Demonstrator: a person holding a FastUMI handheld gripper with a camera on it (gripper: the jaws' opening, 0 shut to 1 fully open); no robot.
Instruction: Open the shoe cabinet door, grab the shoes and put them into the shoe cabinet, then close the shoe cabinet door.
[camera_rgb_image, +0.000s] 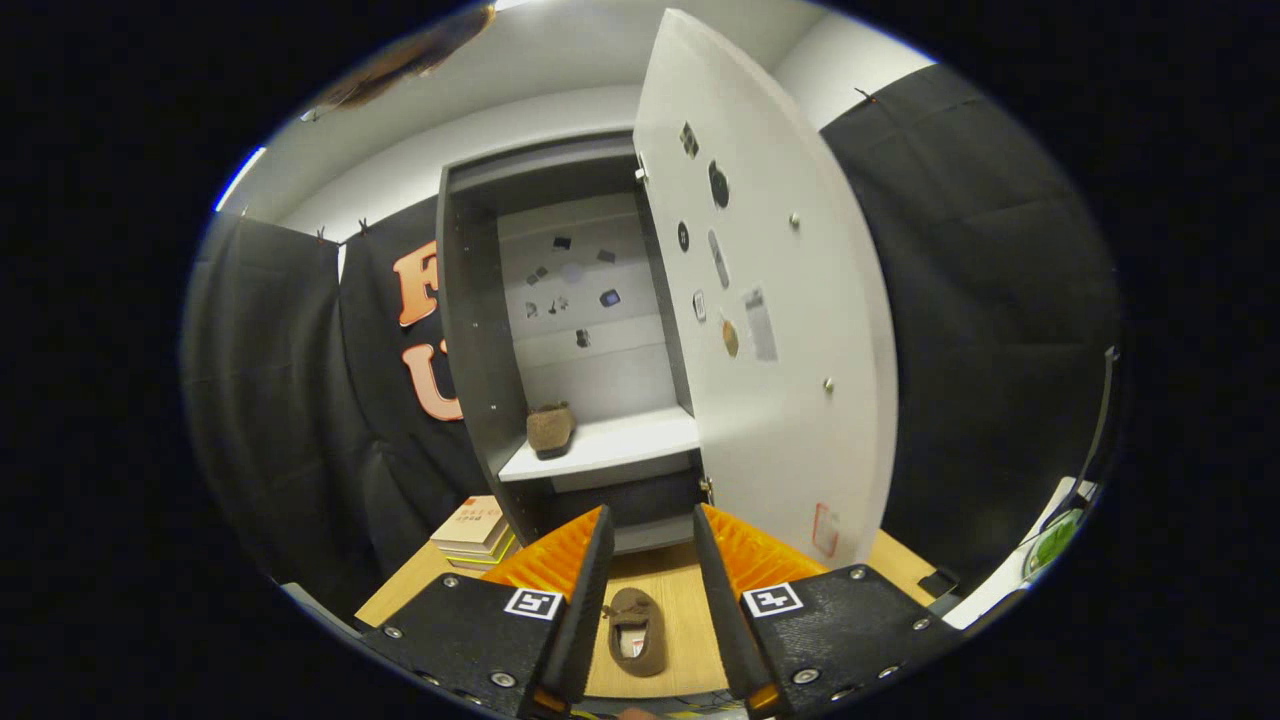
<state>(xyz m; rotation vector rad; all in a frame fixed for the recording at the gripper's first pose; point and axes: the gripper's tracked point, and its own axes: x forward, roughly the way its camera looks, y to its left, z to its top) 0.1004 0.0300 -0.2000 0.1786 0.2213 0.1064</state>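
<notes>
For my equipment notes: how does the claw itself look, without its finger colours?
The claw has two long ribbed fingers on black textured blocks. Each block carries a square black-and-white marker and silver screws.

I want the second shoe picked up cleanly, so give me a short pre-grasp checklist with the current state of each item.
1. White cabinet door swung open: ok.
2. Room on the white shelf beside the brown slipper already placed: ok.
3. Brown slipper on the wooden table lies between the fingers of the tool: ok.
4. Tool open wide enough for it: ok, fingers apart with space on both sides.
5. Fingers touching the slipper: not ok, neither presses on it yet.
6. Height of the fingers above the slipper: cannot tell.
</notes>
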